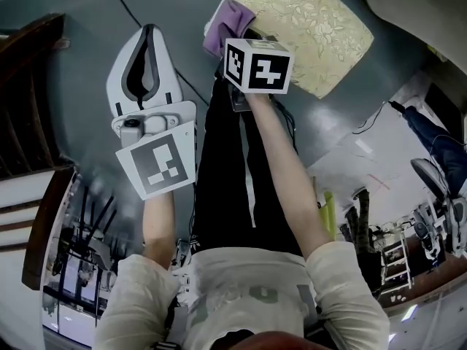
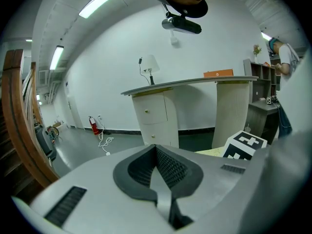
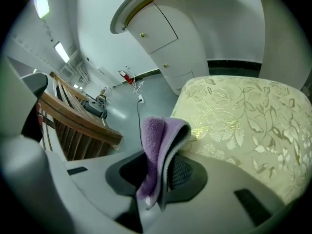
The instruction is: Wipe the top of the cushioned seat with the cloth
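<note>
The cushioned seat (image 1: 306, 17) has a pale yellow top with a leaf pattern and lies at the top of the head view; in the right gripper view the seat (image 3: 243, 116) spreads ahead and to the right. A purple cloth (image 3: 158, 147) is folded between the jaws of my right gripper (image 3: 165, 152), which is shut on it. Seen from the head, the cloth (image 1: 228, 22) hangs at the seat's left edge, just beyond the right gripper (image 1: 241, 42). My left gripper (image 1: 149, 39) is held over the grey floor, left of the seat, shut and empty (image 2: 156, 149).
Dark wooden furniture (image 1: 29, 122) stands at the left. A white curved counter (image 2: 190, 106) rises beyond the seat. A black cable (image 1: 142, 17) runs across the floor, and a red fire extinguisher (image 2: 93, 126) sits by the far wall. The person's black trousers (image 1: 233, 181) fill the middle.
</note>
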A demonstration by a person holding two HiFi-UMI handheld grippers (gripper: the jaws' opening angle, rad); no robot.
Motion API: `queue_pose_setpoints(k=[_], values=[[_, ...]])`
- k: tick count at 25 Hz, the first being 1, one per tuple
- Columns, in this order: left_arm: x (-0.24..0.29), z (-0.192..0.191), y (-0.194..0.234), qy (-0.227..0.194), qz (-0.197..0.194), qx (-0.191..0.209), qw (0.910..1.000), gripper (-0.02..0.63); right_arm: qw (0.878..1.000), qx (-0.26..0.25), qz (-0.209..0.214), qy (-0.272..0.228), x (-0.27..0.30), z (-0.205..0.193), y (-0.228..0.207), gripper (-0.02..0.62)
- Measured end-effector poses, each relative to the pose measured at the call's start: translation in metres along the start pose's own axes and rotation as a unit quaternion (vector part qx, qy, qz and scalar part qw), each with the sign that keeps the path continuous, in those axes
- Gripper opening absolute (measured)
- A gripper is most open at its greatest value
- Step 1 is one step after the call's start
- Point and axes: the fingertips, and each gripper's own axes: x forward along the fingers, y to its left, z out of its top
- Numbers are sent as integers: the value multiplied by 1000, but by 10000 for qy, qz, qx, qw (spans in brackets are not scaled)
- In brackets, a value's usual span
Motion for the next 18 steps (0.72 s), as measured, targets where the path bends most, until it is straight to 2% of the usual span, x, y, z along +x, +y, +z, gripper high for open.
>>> queue_pose_setpoints(k=[4,11,18], values=[[6,14,-4,-124,-80,83,9999,6,10000,-17,6,-57,-11,-2,-11,95],[14,40,-19,-269,-459,257,9982,6,9993,24,-384,-2,-56,-22,-50,95],[29,52,-90,-389,-1151,417,9917,6,9959,345,-827,-104,-103,-46,-120,95]])
